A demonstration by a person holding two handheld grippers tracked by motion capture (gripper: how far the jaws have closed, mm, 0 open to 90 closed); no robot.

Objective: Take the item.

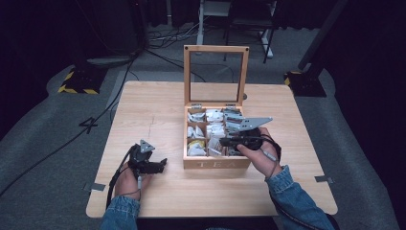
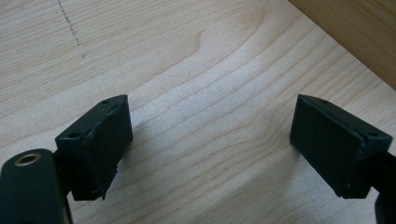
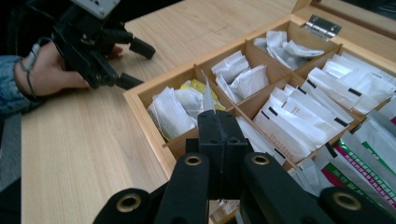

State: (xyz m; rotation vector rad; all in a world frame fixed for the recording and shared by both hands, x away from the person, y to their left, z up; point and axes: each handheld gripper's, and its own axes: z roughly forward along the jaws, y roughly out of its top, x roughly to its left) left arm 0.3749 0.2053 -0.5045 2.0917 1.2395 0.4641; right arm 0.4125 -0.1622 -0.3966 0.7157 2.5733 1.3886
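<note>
High view: wooden tea box (image 1: 216,163) stood lid-up mid table (image 1: 153,110), right gripper (image 1: 224,142) over its front compartments, left gripper (image 1: 163,164) parked on the wood beside the box. Left gripper view: jaws spread wide, nothing between them, just bare table and the box wall at the corner. Right gripper view: jaws pressed together on a thin white sachet (image 3: 207,95), its edge poking up just above the front-row compartment, so the pick looked done and lift-out and placing were left.
</note>
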